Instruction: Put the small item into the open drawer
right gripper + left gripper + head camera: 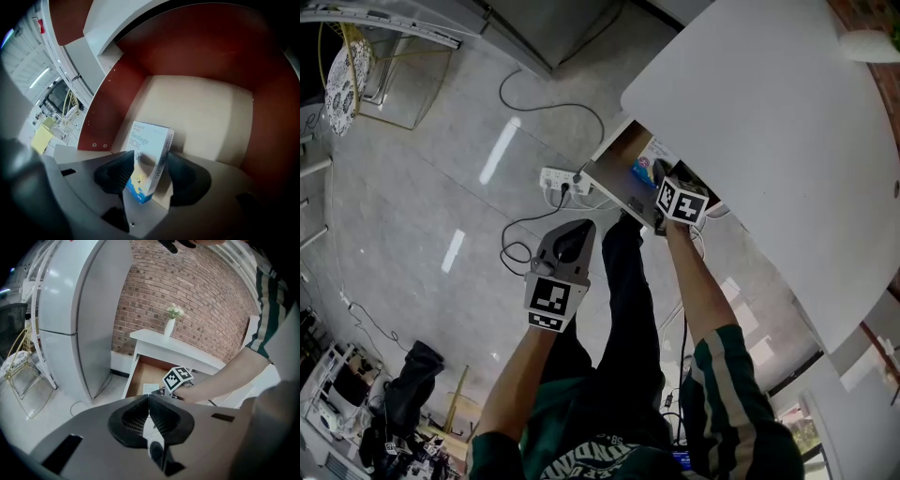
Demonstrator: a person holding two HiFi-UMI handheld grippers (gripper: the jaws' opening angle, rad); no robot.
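Note:
A small white and blue bandage box [146, 143] stands tilted on the pale floor of the open wooden drawer [201, 110]. My right gripper [150, 165] is lowered into the drawer with the box between its jaws. The left pad [123, 165] lies at the box's edge, the right pad [180, 168] stands a little off it, so the jaws are open. From the head view, the right gripper [662, 186] reaches into the drawer [614, 176] under the white table [769, 122]. My left gripper [572, 242] hangs over the floor, shut and empty, with its pads [161, 414] pressed together.
A white power strip [562, 178] with black cables lies on the tiled floor beside the drawer. A grey fridge [79, 310] stands left of the table, and a white vase [169, 326] with flowers is on its top. A gold wire chair [389, 75] stands at the far left.

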